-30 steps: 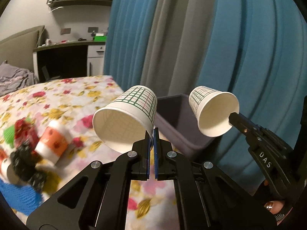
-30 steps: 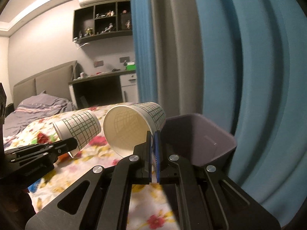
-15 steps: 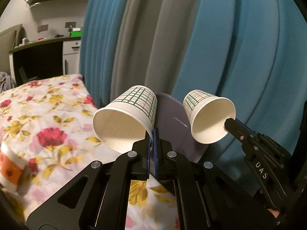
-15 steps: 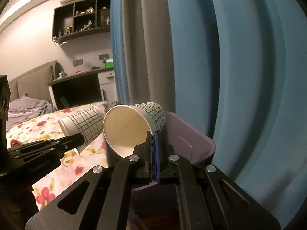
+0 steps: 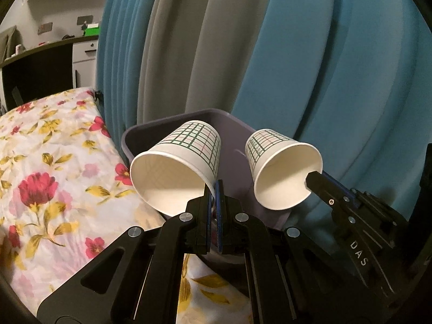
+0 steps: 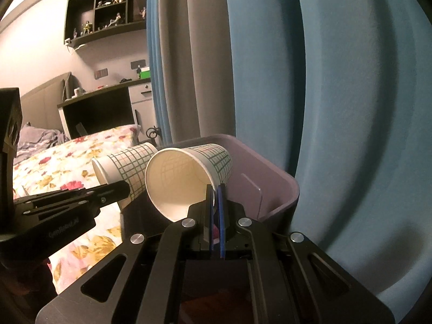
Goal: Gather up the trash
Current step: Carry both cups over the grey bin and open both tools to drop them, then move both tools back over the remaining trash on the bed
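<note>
My left gripper (image 5: pixel 215 186) is shut on the rim of a white paper cup with a green grid pattern (image 5: pixel 175 167), held tilted over the near rim of a purple bin (image 5: pixel 167 122). My right gripper (image 6: pixel 215 189) is shut on the rim of a second grid-patterned paper cup (image 6: pixel 186 178), held over the bin (image 6: pixel 280 186). In the left wrist view the right gripper (image 5: pixel 313 179) and its cup (image 5: pixel 280 170) are to the right. In the right wrist view the left gripper (image 6: pixel 118 189) and its cup (image 6: pixel 127 167) are to the left.
The bin stands beside a bed with a flowered sheet (image 5: pixel 40 162), against blue and grey curtains (image 5: pixel 297 54). A dark desk (image 6: pixel 100 110) and wall shelves (image 6: pixel 108 19) are behind the bed.
Both grippers have moved with their cups from over the bed toward the bin and now hold them over its opening. The other trash on the bed has left the view.
</note>
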`<state>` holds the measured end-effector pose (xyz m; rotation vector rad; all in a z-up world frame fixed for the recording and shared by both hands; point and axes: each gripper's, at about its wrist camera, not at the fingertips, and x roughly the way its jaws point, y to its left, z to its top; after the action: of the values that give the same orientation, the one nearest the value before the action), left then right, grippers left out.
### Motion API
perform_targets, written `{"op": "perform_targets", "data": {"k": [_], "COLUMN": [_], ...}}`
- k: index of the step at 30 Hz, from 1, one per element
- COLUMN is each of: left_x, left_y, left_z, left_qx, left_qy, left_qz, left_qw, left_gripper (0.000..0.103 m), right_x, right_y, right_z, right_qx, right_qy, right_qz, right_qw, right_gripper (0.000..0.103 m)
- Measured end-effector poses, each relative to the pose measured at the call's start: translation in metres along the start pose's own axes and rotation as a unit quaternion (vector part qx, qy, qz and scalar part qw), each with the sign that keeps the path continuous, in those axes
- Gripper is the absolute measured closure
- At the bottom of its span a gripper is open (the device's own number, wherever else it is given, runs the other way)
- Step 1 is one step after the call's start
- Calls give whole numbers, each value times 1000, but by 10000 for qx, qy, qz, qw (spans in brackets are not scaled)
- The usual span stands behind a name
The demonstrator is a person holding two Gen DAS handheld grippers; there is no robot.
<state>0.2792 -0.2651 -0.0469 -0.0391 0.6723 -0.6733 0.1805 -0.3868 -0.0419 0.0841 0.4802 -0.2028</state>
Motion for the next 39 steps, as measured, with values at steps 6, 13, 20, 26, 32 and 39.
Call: {"op": "perform_targets", "data": {"k": [6, 13, 20, 26, 32, 39], "left_x": [7, 17, 26, 8, -30, -83], "left_y": [0, 0, 5, 15, 27, 42], "left_z": [2, 4, 1, -2, -10, -22], "left_qx": [-49, -174, -340, -530, -588, -689], "left_qy": [7, 80, 204, -72, -414, -767], "left_qz": [-159, -452, -539, -241, 392, 1194], "left_qw": [9999, 9988, 9978, 9983, 9966, 9875], "left_gripper": [100, 100, 98, 30, 9, 6], "right_x": [11, 20, 27, 31, 35, 19], "right_y": [-4, -7, -6, -5, -2, 1], "right_z": [-1, -4, -5, -7, -8, -5], "right_qx": [22, 30, -35, -86, -110, 34], "right_qy": [112, 229, 320, 407, 426, 242], "right_qz": [-19, -28, -42, -42, 8, 31], "right_qw": [9999, 9997, 9995, 9991, 9990, 9997], "right_gripper": [99, 99, 99, 99, 95, 60]}}
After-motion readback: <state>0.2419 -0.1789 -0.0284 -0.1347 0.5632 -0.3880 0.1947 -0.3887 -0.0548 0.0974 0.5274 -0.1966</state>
